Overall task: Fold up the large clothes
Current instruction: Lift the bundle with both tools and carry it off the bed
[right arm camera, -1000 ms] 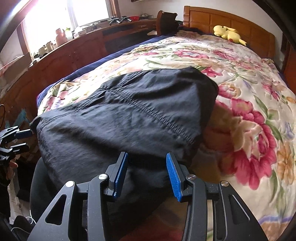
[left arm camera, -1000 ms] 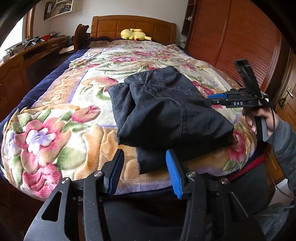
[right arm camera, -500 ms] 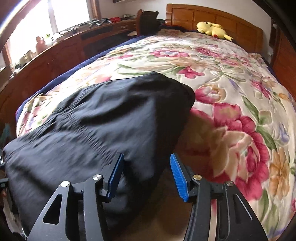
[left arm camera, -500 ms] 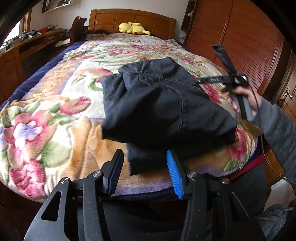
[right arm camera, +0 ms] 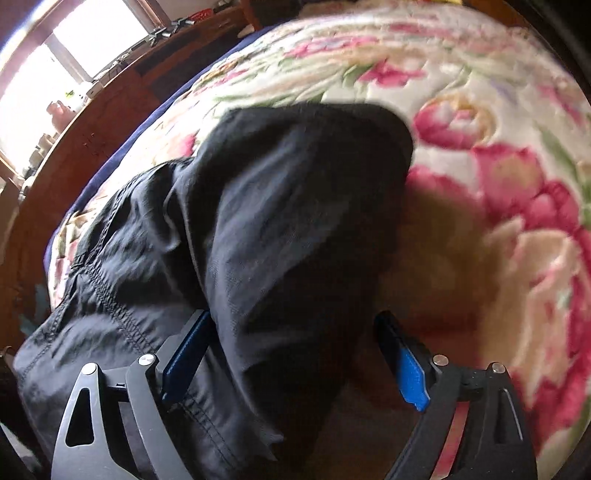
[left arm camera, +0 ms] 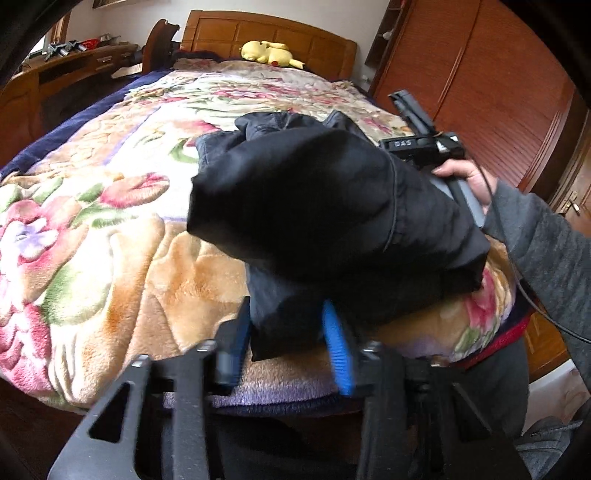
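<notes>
Garment: a black garment (left arm camera: 332,206) lay folded in layers on the near end of the bed (left arm camera: 110,258), close to the foot edge; a lower flap hung toward the left gripper, and the top layer bulged up over it. In the right wrist view the cloth (right arm camera: 280,236) filled the middle of the frame, with a stitched seam running along its left part.

Left gripper: the left gripper (left arm camera: 288,343) sat low at the foot edge, its blue pads (left arm camera: 338,350) spread apart on either side of the hanging flap. The jaws stood wide and released; whether the pads touched the cloth could not be told because of blur.

Right gripper: in its own view the right gripper (right arm camera: 295,369) had its jaws spread wide, a fold of cloth lying between them without being pinched. From the left wrist view it (left arm camera: 421,144) was at the far right edge of the garment, partly hidden behind the cloth.

Right hand: the right hand (left arm camera: 469,181), in a grey sleeve, gripped the handle beside the garment.

Bed: covered by a floral blanket (right arm camera: 517,184) in pink, green and cream.

Toy: a yellow plush (left arm camera: 269,53) rested at the headboard (left arm camera: 229,33), well apart from the garment.

Wardrobe: a wooden wardrobe (left arm camera: 491,92) stood along the bed's right side.
</notes>
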{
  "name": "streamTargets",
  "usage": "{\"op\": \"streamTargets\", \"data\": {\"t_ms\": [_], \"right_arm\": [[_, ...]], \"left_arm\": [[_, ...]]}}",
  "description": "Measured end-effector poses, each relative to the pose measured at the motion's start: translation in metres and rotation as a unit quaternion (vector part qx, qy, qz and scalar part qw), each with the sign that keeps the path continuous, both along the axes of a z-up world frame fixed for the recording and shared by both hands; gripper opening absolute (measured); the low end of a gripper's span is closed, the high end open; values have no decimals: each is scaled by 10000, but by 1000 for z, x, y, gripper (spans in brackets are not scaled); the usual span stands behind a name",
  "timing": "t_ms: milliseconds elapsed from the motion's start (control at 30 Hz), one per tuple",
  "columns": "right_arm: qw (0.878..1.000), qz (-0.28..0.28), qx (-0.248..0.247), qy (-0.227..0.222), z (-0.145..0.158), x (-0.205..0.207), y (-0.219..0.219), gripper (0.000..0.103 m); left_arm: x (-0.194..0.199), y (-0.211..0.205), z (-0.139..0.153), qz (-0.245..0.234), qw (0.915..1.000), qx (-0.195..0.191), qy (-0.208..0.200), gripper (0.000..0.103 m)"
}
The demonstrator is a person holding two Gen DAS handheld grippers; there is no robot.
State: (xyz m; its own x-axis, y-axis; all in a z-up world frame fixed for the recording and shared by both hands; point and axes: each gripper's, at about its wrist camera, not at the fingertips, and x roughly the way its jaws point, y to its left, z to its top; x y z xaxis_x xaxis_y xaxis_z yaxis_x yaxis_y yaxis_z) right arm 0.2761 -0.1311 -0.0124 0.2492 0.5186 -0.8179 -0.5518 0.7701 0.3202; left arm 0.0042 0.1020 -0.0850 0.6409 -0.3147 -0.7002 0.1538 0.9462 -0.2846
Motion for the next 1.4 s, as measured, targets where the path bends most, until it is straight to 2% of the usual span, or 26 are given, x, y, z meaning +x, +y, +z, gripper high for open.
{"op": "streamTargets", "data": {"t_ms": [33,100,167,267,467,633,867,967,1133,1267,1333,1400], "right_arm": [[10000,43,53,13,-1,0,3,90],[9999,51,81,-60,-1,0,8,84],[9998,77,132,-131,3,-5,11,65],[9992,37,323,-226,9,-3,5,48],[9973,109,437,-571,24,-19,19,35],[9950,309,576,-760,28,-29,56,32],[9894,823,695,-971,32,-45,170,29],[9871,955,850,-967,31,-45,224,29],[9787,1443,953,-1108,31,-60,313,29],[9700,1776,1202,-1144,30,-77,372,29],[9661,1977,1223,-1122,22,-83,396,29],[9638,2152,1108,-1119,12,-82,415,29]], "left_arm": [[0,1,0,5,10000,-19,-27,20],[-2,4,3,-21,9998,-136,-108,10],[-5,8,7,-33,9994,-280,-213,8],[-7,11,16,-12,9985,-376,-393,7],[-15,42,35,194,9953,-462,-827,5],[-23,89,41,516,9923,-397,-1050,5],[-50,185,52,1223,9838,-225,-1294,4],[-59,224,59,1555,9779,-29,-1400,4],[-76,298,67,2202,9643,266,-1446,4],[-92,354,71,2893,9446,497,-1466,4],[-102,369,71,3153,9356,593,-1476,4],[-101,374,67,3353,9287,916,-1294,4]]}}
